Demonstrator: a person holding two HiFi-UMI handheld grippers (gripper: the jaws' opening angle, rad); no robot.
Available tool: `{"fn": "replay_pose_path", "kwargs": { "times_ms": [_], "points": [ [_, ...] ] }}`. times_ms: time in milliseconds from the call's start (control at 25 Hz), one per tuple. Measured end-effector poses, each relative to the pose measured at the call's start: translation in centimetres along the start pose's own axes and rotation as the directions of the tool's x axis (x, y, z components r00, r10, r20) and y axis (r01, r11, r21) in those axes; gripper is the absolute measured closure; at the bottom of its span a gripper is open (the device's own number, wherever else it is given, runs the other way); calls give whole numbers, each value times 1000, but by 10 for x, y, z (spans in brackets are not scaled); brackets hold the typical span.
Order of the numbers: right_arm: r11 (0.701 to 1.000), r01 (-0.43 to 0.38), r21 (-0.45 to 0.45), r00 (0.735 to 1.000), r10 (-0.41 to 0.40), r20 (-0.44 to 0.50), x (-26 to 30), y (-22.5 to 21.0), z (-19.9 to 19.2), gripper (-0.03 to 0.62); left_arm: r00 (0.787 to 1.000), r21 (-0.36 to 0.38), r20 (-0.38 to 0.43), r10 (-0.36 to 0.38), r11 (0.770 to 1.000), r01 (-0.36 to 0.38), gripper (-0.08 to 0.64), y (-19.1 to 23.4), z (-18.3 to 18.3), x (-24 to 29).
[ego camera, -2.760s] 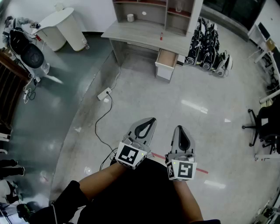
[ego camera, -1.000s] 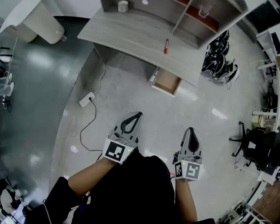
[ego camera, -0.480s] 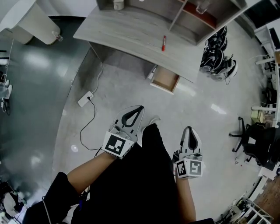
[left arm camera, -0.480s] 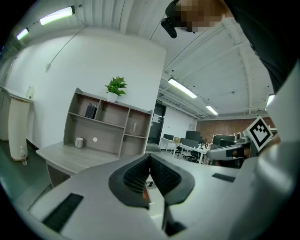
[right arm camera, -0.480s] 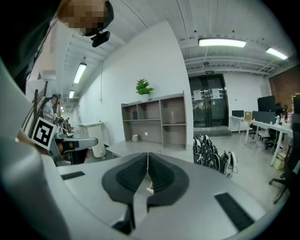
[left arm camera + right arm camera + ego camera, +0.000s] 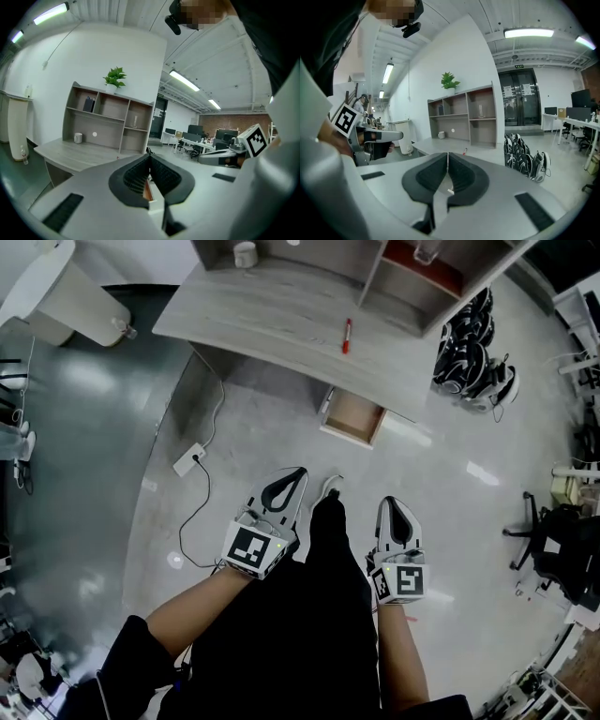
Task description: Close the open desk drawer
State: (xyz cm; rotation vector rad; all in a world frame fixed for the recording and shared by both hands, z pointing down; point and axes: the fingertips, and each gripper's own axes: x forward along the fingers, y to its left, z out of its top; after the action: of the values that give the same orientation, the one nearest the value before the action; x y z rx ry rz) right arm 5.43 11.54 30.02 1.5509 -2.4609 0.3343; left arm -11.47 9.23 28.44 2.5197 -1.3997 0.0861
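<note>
The left gripper (image 6: pixel 289 484) has its jaws pressed together with nothing between them, which its own view confirms (image 6: pixel 150 157). The right gripper (image 6: pixel 396 508) is closed the same way and is also empty (image 6: pixel 447 157). Both are held out over the floor (image 6: pixel 441 521), well apart from the desk (image 6: pixel 272 310), and neither touches anything. The person's black trouser leg (image 6: pixel 328 549) and a shoe (image 6: pixel 330 487) show between them.

The open drawer (image 6: pixel 354 416) sticks out from under the desk's front edge, towards its right end, and its light wooden inside is visible. A red marker pen (image 6: pixel 346 335) lies on the desk top near that front edge, just above the drawer. A white cup (image 6: pixel 245 254) stands at the back of the desk top beside the shelf unit (image 6: pixel 412 277).

On the floor left of the drawer lie a white power strip (image 6: pixel 191 458) and its black cable (image 6: pixel 202 507). A row of black backpacks (image 6: pixel 473 357) stands past the desk's right end, and a black office chair (image 6: pixel 553 540) is at the far right.
</note>
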Motion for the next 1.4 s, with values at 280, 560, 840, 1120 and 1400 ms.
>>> {"fn": "replay_pose_path", "kwargs": {
  "times_ms": [280,560,840,1120,1400],
  "points": [
    [999,7,-33,999,-8,-36,47,-39,-27,572,997,23,-72,1,1000,1,546,6,-33,57],
    [999,24,29,991,-20,-134,74,-99,-60,572,985,-41,-169,42,998,-50,545,21,-73,104],
    [997,-56,53,972,67,-224,109,-118,-102,572,976,-105,-203,82,989,-105,546,46,-108,141],
    [997,-78,7,963,77,-258,140,-114,-156,572,963,-135,-244,115,979,-151,546,82,-155,154],
    [998,-46,-37,966,35,-257,166,-126,-209,572,955,-52,-288,70,995,-89,545,91,-215,162]
  ]
}}
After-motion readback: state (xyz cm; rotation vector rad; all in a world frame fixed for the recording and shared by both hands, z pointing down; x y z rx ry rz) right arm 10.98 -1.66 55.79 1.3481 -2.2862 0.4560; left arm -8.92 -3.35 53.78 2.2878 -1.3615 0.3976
